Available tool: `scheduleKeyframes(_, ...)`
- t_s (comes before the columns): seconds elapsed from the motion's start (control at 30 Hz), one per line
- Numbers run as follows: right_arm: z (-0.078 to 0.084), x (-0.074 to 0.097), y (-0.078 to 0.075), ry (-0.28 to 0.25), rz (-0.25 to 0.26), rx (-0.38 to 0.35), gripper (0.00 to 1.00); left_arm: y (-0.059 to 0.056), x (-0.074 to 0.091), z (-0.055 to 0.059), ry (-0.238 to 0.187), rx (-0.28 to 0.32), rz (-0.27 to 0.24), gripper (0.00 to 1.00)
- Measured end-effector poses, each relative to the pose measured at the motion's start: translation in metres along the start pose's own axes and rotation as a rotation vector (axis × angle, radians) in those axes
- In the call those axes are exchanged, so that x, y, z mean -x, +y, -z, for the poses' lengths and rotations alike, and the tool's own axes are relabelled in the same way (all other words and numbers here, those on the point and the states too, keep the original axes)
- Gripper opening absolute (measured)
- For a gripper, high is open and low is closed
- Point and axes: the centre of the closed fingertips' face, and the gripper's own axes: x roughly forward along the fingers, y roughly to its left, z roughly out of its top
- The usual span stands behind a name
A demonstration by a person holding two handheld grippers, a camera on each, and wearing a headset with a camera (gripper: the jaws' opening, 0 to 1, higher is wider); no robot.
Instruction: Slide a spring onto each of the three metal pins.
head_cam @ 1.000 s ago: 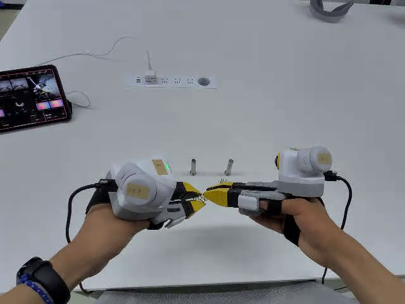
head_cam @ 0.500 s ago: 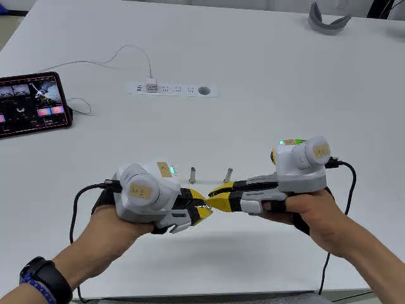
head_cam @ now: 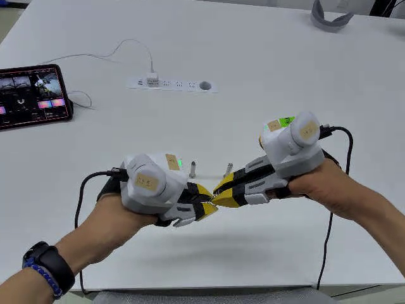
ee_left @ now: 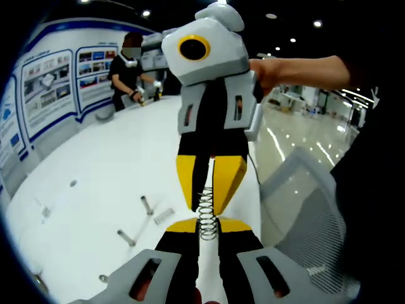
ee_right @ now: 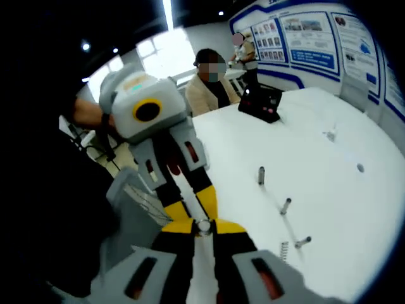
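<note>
Steel spring [ee_left: 205, 206] pinched in left gripper [ee_left: 207, 228].

Left hand-held gripper [ee_left: 209, 227], right hand-held gripper [ee_right: 202, 226]: white housings, black arms, yellow tips. Spring [ee_left: 206, 212]: silver. Tabletop [head_cam: 266, 69]: plain white. Pins [head_cam: 192, 168]: grey.

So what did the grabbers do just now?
The right gripper tipped up at the back, so its nose now slants down toward the left gripper. Their tips stayed together, both pinching the spring. The pins stayed standing on the table.
</note>
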Motion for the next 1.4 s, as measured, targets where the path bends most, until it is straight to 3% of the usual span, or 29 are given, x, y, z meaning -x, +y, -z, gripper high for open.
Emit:
scheduleKeyframes(0.23, 0.004, -0.001, 0.005, 0.033, -0.021, 0.025, 0.12, -0.006, 0.001, 0.001, 0.029, -0.037, 0.018, 0.09)
scheduleKeyframes(0.6, 0.009, -0.001, 0.008, 0.045, -0.029, 0.042, 0.12, -0.01, -0.002, -0.003, 0.009, -0.028, 0.039, 0.09)
scheduleKeyframes(0.8, 0.013, -0.002, 0.008, 0.055, -0.021, 0.042, 0.12, -0.011, -0.004, 0.001, 0.013, -0.039, 0.039, 0.1)
scheduleKeyframes(0.93, 0.016, -0.005, 0.008, 0.066, -0.013, 0.044, 0.12, -0.012, -0.006, 0.005, 0.006, 0.004, 0.055, 0.11)
scheduleKeyframes(1.07, 0.02, -0.01, 0.005, 0.061, 0.023, 0.018, 0.12, -0.008, -0.005, 0.011, -0.002, 0.027, 0.023, 0.15)
scheduleKeyframes(1.4, 0.031, -0.006, -0.002, 0.018, 0.049, -0.06, 0.12, 0.0, 0.006, 0.03, -0.006, 0.106, -0.041, 0.22)
